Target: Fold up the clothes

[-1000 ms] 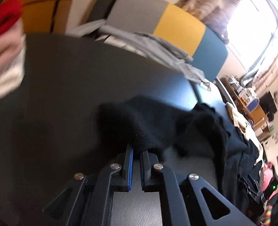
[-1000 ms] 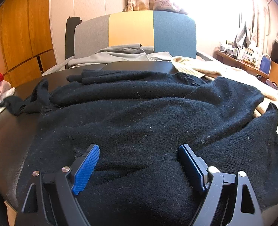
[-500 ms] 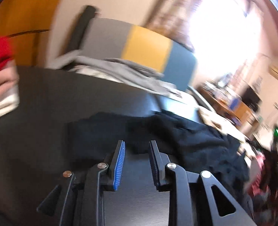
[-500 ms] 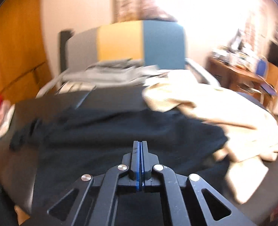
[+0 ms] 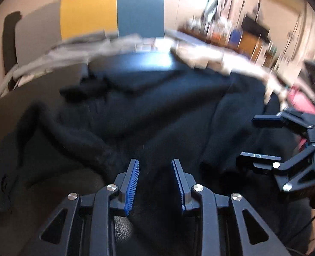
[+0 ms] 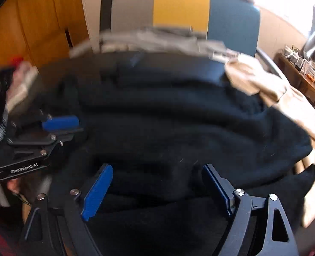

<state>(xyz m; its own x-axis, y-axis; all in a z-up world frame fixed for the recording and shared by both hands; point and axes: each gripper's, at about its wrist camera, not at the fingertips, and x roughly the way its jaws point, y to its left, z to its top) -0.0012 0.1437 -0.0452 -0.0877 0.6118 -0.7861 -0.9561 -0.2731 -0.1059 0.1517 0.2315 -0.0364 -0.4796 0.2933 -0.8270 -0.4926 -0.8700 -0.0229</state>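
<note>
A black sweater [image 5: 157, 111] lies spread and rumpled over the dark table [image 5: 5, 128], one sleeve trailing toward the left. My left gripper [image 5: 156, 181] hovers over its near edge, jaws opening, blue pads apart with only loose knit beneath them. In the right wrist view the sweater [image 6: 178, 128] fills the middle. My right gripper [image 6: 157, 189] stands wide over its near hem, jaws opening, and the pads press nothing. Each gripper shows in the other's view: the right gripper [image 5: 246, 140] at the right, the left gripper [image 6: 72, 127] at the left.
A beige garment [image 6: 274, 89] lies over the sweater's far right corner. Grey clothes [image 6: 157, 38] sit at the table's back edge before a grey, yellow and blue chair back [image 6: 180, 8]. A red and white pile [image 6: 20, 79] rests far left. Shelves with clutter [image 6: 306, 68] stand at the right.
My left gripper let go of the sleeve end, opened and swung right over the sweater's body. My right gripper snapped shut, then spread wide again above the near hem.
</note>
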